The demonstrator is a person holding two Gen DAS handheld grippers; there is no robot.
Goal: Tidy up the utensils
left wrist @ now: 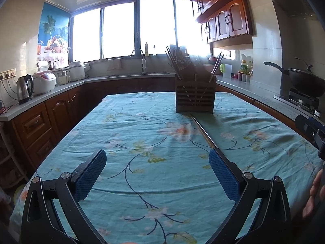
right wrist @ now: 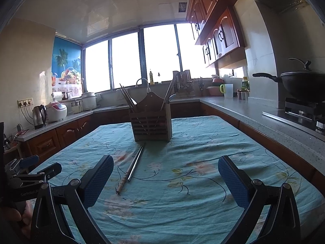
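**Operator:** Two tools, both with their jaws spread wide and nothing between them. I'm over the worktop [right wrist: 203, 203], which is covered in a teal floral cloth. At its far end stands the slatted wooden utensil holder [right wrist: 151, 127], with chopsticks already leaning out of its left and right compartments.

**Observer:** And what is loose?

**Operator:** Just a pair of chopsticks [right wrist: 133, 165], one pale wood and one darker, lying side by side on the cloth. Their far tips reach almost to the foot of the holder; the butt ends point back towards me.

**Observer:** Which tool do you favour?

**Operator:** From the right tool [right wrist: 165, 178] the pair lies ahead and to the left, just off the left finger [right wrist: 97, 180]. From the left tool [left wrist: 157, 174] the near end runs in behind the right finger [left wrist: 223, 177], so the pair sits between my two tools. I can't call which is nearer.

**Observer:** So the approach?

**Operator:** Their long axis runs nearly along my line of sight, slanting only a little. I judge the jaws should close across it near the butt end, so either tool must shift sideways first.
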